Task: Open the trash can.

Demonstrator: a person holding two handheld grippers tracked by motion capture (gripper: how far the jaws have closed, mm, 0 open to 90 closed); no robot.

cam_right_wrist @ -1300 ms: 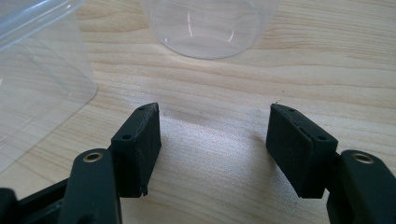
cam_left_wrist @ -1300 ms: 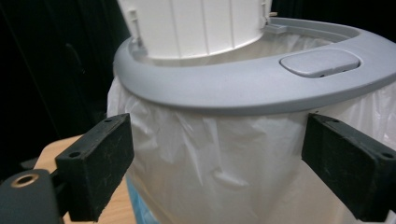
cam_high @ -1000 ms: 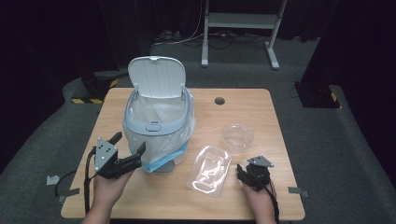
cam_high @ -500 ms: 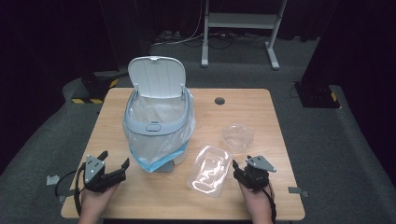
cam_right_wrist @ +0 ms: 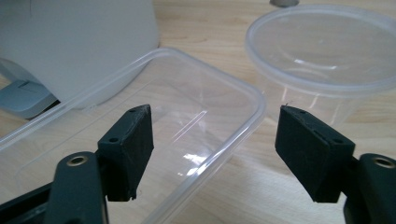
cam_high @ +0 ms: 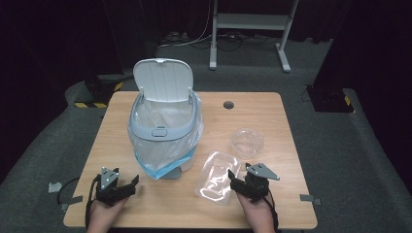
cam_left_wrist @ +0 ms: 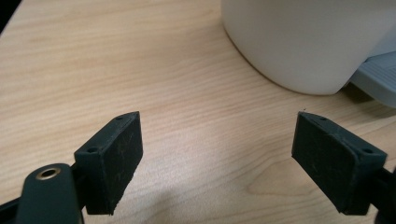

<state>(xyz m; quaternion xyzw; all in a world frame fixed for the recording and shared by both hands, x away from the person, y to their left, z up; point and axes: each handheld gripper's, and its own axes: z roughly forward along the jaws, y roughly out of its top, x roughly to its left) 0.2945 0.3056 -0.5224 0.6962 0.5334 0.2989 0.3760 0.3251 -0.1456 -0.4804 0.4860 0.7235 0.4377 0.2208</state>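
Right hand-held gripper (cam_high: 234, 178), jaws wide and just opened further, empty, sits at the near right edge of the clear rectangular container (cam_high: 216, 175) on the desk (cam_high: 272, 121); container's long axis runs away from it. Left hand-held gripper (cam_high: 127, 183), wide and empty, lies well apart beside the bin (cam_high: 165, 127)

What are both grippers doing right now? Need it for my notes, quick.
Left gripper: open, holding nothing, over bare table.
Right gripper: jaws just opened wide, astride the clear rectangular tray's corner, not gripping.
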